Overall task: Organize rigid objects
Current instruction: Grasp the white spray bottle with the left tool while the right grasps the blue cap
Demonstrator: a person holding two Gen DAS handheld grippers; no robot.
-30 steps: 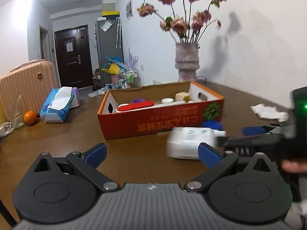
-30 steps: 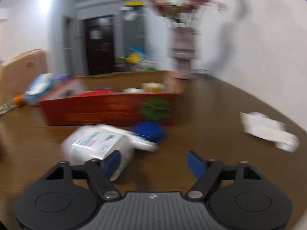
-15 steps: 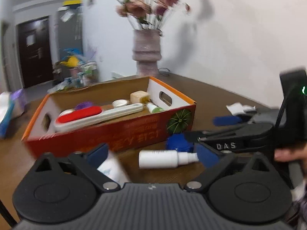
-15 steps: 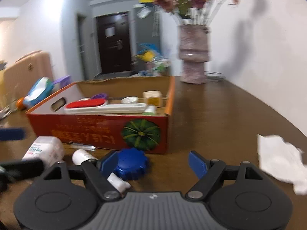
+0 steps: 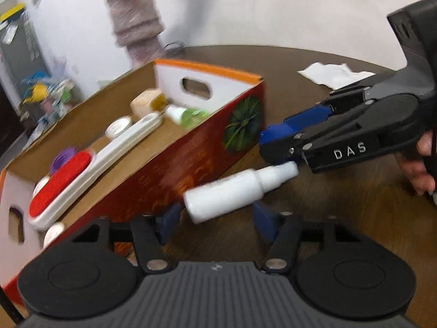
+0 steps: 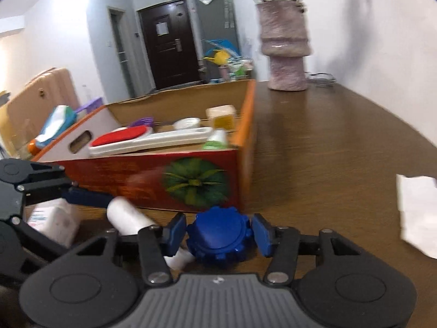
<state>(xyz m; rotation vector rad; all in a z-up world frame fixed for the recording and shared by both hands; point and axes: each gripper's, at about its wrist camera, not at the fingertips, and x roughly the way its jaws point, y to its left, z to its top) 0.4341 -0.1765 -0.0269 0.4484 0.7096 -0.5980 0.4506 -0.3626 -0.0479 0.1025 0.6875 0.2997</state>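
Both grippers are closing: left gripper (image 5: 215, 220) straddles the white bottle (image 5: 232, 194), right gripper (image 6: 218, 233) brackets the blue cap (image 6: 218, 236), neither pinched yet, likely bound for the box (image 6: 153, 169).

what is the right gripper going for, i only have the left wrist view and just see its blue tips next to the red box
Observer: In the right wrist view, a blue round ridged plastic cap lies on the brown wooden table between the closing jaws of the right gripper.
Operator: touching it yet
Observer: Its blue fingertips sit right at the cap's sides; whether they press I cannot tell.
Operator: anything else by my left gripper
Observer: A squat white plastic bottle with a printed label lies behind the left gripper's arm, beside the white spray bottle.
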